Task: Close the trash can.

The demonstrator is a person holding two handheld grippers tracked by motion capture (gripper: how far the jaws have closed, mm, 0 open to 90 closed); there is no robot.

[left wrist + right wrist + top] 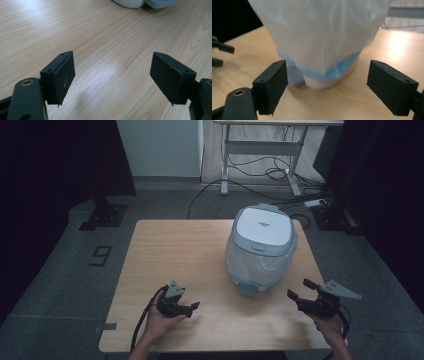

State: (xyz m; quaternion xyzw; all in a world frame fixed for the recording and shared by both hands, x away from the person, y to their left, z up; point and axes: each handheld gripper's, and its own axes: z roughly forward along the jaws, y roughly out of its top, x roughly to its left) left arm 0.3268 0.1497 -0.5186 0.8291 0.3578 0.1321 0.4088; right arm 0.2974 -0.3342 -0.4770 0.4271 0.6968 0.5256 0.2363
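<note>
Facing small white bin (261, 247) with plastic liner, standing at far right part of table (170, 250). We keep right claw (300, 290) spread, aimed at liner, probably to grasp it. Left claw (192, 308) spread, empty, resting low near front edge, waiting.

left gripper (192, 308): low, jaws apart, empty; right gripper (300, 289): raised, jaws wide, empty
</note>
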